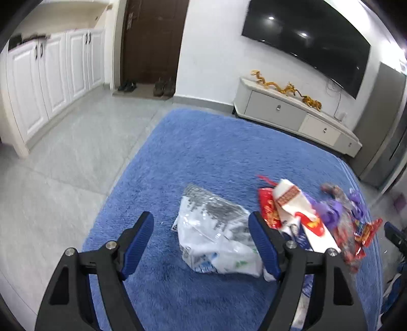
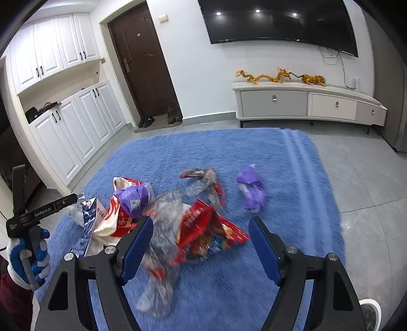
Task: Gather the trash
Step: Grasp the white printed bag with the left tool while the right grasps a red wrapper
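Trash lies on a blue rug (image 1: pixel 208 152). In the left wrist view my left gripper (image 1: pixel 201 224) is open above a crumpled white and clear plastic bag (image 1: pixel 216 239) that lies between its fingers. To its right are a red and white wrapper (image 1: pixel 295 203) and purple wrappers (image 1: pixel 333 206). In the right wrist view my right gripper (image 2: pixel 201 226) is open above a red snack bag (image 2: pixel 206 229) and a clear plastic bag (image 2: pixel 162 242). A purple wrapper (image 2: pixel 250 188) lies apart to the right. The left tool (image 2: pixel 43 211) shows at the left, held by a gloved hand.
A white TV cabinet (image 2: pixel 305 101) with golden dragon figures stands at the far wall under a wall TV (image 2: pixel 277 23). White cupboards (image 2: pixel 71 127) line the left. A brown door (image 2: pixel 142 61) has shoes in front of it. Grey tile floor (image 1: pixel 63 157) surrounds the rug.
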{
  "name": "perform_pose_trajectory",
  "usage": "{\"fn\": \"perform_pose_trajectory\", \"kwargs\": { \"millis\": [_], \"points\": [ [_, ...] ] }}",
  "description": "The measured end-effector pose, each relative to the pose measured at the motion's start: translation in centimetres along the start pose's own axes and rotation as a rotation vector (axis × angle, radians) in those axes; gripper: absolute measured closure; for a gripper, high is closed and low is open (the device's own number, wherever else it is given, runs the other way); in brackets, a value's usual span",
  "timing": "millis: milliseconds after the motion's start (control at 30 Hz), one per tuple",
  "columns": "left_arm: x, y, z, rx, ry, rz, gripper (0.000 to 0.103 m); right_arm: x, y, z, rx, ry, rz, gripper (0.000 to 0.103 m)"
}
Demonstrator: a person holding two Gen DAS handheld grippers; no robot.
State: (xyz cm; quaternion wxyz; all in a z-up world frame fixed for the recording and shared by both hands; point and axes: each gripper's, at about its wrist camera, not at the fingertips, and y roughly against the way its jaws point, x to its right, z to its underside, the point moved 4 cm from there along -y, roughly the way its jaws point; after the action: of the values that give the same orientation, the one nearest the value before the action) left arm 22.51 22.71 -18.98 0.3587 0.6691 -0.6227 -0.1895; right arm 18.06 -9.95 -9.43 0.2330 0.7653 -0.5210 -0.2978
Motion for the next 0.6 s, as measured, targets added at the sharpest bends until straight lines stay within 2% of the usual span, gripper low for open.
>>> {"fn": "perform_pose_trajectory", "kwargs": {
  "millis": [200, 267, 300, 367, 467, 600],
  "points": [
    [-0.5, -2.6, 1.2, -0.076, 0.077, 0.079, 0.027, 0.1, -3.3, 0.3, -0.06, 0.0, 0.035, 0.029],
    [-0.5, -2.8, 2.0, -0.093, 0.081, 0.096, 0.029, 0.2, -3.9, 0.7, -0.081, -0.003, 0.027, 0.057],
    [-0.7, -2.6, 2.6, -0.095, 0.081, 0.102, 0.033, 0.5, -4.1, 0.9, -0.088, -0.016, 0.012, 0.061],
    [-0.4, -2.3, 3.1, -0.095, 0.071, 0.116, 0.052, 0.6, -3.7, 1.3, -0.082, -0.022, 0.0, 0.073],
    [0.1, -1.2, 3.5, -0.086, 0.062, 0.12, 0.06, 1.0, -2.4, 1.8, -0.062, -0.035, -0.018, 0.081],
    [0.2, 0.6, 3.8, -0.063, 0.06, 0.114, 0.066, 1.5, 0.4, 2.1, -0.013, -0.051, -0.051, 0.083]
  ]
}}
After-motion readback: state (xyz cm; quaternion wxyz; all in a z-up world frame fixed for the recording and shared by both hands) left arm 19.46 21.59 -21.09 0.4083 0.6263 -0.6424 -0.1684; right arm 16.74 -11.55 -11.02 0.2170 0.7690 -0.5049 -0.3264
